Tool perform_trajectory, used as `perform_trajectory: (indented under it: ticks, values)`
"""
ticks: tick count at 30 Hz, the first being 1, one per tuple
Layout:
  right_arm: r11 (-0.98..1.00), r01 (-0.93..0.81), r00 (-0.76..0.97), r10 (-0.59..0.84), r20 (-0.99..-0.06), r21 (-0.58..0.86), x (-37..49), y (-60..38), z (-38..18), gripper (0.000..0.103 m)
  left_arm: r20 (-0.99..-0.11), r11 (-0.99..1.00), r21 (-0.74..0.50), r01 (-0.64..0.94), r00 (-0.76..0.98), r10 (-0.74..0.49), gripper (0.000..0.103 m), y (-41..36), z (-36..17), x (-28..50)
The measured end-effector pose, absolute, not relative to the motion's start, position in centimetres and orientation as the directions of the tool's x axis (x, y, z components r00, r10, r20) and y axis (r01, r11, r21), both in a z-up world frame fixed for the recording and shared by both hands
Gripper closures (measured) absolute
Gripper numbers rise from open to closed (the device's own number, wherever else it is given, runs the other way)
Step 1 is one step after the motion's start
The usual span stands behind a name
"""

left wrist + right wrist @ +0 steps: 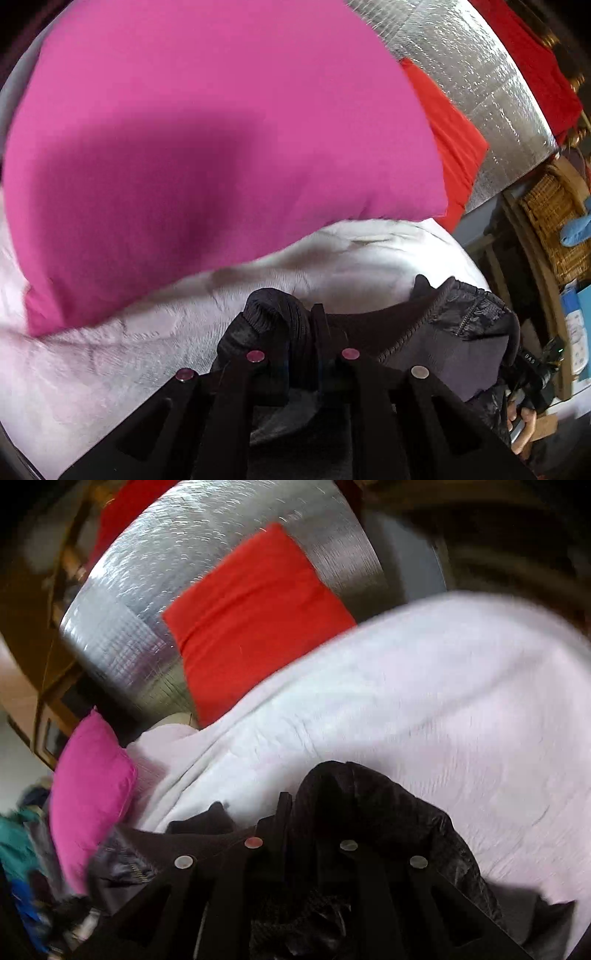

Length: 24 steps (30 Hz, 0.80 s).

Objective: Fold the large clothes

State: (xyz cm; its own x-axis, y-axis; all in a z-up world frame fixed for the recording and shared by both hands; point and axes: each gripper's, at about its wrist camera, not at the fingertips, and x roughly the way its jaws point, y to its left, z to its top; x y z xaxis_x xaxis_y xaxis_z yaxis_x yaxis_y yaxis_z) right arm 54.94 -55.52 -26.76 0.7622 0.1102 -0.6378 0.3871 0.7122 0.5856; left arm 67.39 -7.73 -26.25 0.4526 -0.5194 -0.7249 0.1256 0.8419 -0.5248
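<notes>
A: Left gripper (pixel 301 325): jaws nearly together, pinched on a bunched ribbed hem of the dark jacket (pixel 461 325). Right gripper (pixel 291 812): jaws likewise almost closed, clamped on a crinkled fold of the same jacket (pixel 388 812).

B: Item, the jacket. Appearance?

A: Black to charcoal, shiny quilted shell, ribbed knit edge, a smooth grey-purple lining showing in the left wrist view, and a stitched seam beside it. It hangs slack and crumpled between the two grippers, over the near edge of the white bedcover (pixel 92 369).

B: Other entries, placed from the bedcover, left to right?

A: In the left wrist view: pink pillow (pixel 207 147) lying on the bedcover's far part; red cushion (pixel 450 144) just beyond the pillow's right side; silver foil-like panel (pixel 491 85) behind that; wicker basket (pixel 554 221) off the bedcover's right side. A hand (pixel 521 424) shows at the lower right, past the jacket.

B: Sharpness?

A: Right wrist view is blurred; the bedcover (pixel 424 701) reads as wrinkled white cloth only.
</notes>
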Motion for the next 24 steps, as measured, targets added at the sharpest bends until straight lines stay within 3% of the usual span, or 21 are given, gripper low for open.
perform_trajectory:
  ticks: [2, 3, 4, 5, 6, 7, 13, 20, 24]
  values:
    - [0.648, 0.369, 0.779, 0.176, -0.602, 0.666, 54.1, -56.7, -27.2, 0.082, -0.677, 0.795, -0.591, 0.137, 0.452, -0.581, 0.083, -6.8, -26.2, 67.0]
    - [0.618, 0.362, 0.794, 0.188, -0.578, 0.698, 53.3, -57.2, -27.1, 0.071, -0.65, 0.768, -0.626, 0.135, 0.454, -0.61, 0.077, -6.1, -25.8, 66.6]
    - [0.604, 0.359, 0.81, 0.178, -0.559, 0.712, 52.5, -57.5, -26.8, 0.062, -0.621, 0.746, -0.652, 0.131, 0.472, -0.626, 0.06, -5.3, -25.3, 66.0]
    - [0.587, 0.354, 0.833, 0.156, -0.531, 0.728, 51.3, -57.9, -26.3, 0.037, -0.602, 0.738, -0.664, 0.123, 0.497, -0.625, 0.034, -4.7, -24.8, 65.5]
    - [0.575, 0.359, 0.852, 0.121, -0.51, 0.735, 50.1, -58.2, -25.6, 0.016, -0.589, 0.739, -0.666, 0.098, 0.539, -0.602, 0.022, -3.6, -24.1, 64.5]
    - [0.56, 0.378, 0.869, 0.06, -0.491, 0.737, 48.3, -58.7, -24.9, 0.014, -0.579, 0.737, -0.671, 0.081, 0.564, -0.589, 0.013, -2.9, -23.6, 63.9]
    - [0.528, 0.354, 0.9, 0.031, -0.434, 0.772, 40.4, -59.6, -22.4, 0.014, -0.552, 0.69, -0.724, 0.007, 0.595, -0.585, 0.013, 0.5, -22.3, 57.0]
    - [0.475, 0.315, 0.905, 0.111, -0.411, 0.822, 32.2, -57.0, -21.3, 0.014, -0.637, 0.744, -0.667, -0.038, 0.546, -0.543, 0.013, 0.0, -21.5, 47.3]
    - [0.467, 0.327, 0.88, 0.165, -0.445, 0.821, 28.5, -54.3, -22.3, 0.014, -0.658, 0.76, -0.649, -0.046, 0.534, -0.53, 0.013, -0.9, -22.2, 42.7]
